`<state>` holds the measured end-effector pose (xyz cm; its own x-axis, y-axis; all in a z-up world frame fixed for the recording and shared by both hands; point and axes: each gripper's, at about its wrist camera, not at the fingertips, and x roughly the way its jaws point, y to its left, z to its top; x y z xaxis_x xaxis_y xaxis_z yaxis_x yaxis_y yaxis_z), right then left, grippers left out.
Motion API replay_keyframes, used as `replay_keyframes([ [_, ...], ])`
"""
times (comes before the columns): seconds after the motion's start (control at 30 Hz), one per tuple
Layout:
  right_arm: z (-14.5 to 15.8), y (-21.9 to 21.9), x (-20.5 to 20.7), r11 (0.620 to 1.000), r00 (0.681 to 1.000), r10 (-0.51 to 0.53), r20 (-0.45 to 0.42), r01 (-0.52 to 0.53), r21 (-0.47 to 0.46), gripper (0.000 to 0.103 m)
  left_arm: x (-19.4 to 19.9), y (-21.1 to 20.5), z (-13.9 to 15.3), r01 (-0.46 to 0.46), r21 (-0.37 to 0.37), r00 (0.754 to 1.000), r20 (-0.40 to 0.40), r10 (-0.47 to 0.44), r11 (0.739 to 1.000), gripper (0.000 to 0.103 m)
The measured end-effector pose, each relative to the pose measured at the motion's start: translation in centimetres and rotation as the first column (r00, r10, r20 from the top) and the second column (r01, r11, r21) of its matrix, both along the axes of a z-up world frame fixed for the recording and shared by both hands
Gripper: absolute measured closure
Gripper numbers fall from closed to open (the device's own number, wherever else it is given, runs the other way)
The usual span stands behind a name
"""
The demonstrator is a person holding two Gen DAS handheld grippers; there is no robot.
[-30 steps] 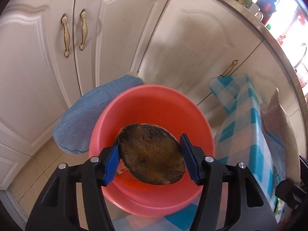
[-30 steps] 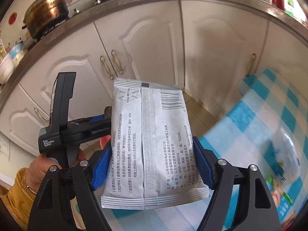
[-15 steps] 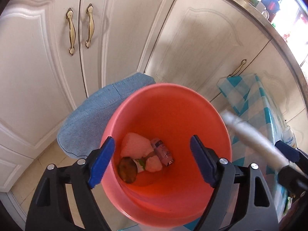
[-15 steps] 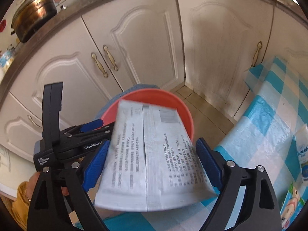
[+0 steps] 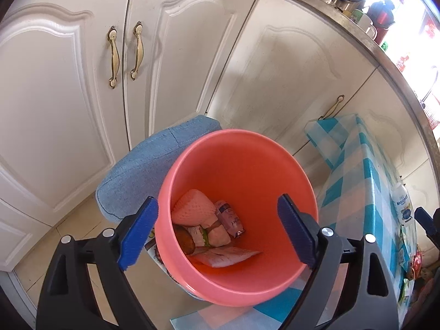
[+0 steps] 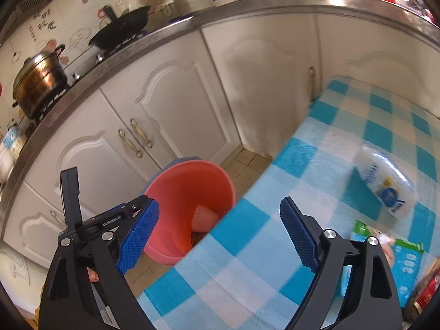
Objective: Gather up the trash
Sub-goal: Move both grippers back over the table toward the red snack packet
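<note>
A pink bucket (image 5: 247, 154) stands on the floor beside the table. It holds a foam fruit net (image 5: 194, 207), a brown peel (image 5: 185, 239), a small purple wrapper (image 5: 229, 218) and the grey-white packet (image 5: 225, 257). My left gripper (image 5: 217, 233) is open and empty above the bucket's mouth. My right gripper (image 6: 220, 233) is open and empty over the table edge, with the bucket (image 6: 189, 187) to its left. A white and blue pack (image 6: 385, 184) and green and white wrappers (image 6: 398, 250) lie on the table.
The table has a blue and white checked cloth (image 6: 275, 247). White cabinet doors (image 5: 178, 55) with brass handles stand behind the bucket. A blue cushion (image 5: 143, 170) lies against the bucket. Pots and a wok (image 6: 121, 30) sit on the counter.
My left gripper opened and the brown peel fell into the bucket. My right gripper opened, the packet dropped into the bucket, and the gripper swung right over the table.
</note>
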<state>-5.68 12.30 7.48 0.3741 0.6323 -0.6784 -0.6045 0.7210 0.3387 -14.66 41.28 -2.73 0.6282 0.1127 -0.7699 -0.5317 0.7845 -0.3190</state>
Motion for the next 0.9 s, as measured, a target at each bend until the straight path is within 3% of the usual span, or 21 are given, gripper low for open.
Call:
replay_keyframes([
  [0.2,0.7,-4.5,-0.6,0.995,0.996,-0.089,0.025,0.087,0.053,0.014,0.1,-1.9,0.9,0.035,-0.009,0.999,0.003,-0.035,0.999,0.013],
  [0.43,-0.5,-8.4,-1.3,0.985,0.988,-0.156,0.009,0.155,0.075,0.013,1.2,-5.8,2.6,0.117,0.008,0.993,0.019,-0.117,0.993,0.013],
  [0.9,-0.1,-15.3,-2.2,0.959,0.966,-0.253,0.058,0.242,0.147,0.013,2.9,-15.2,5.9,0.318,0.060,0.947,0.032,-0.320,0.946,0.013],
])
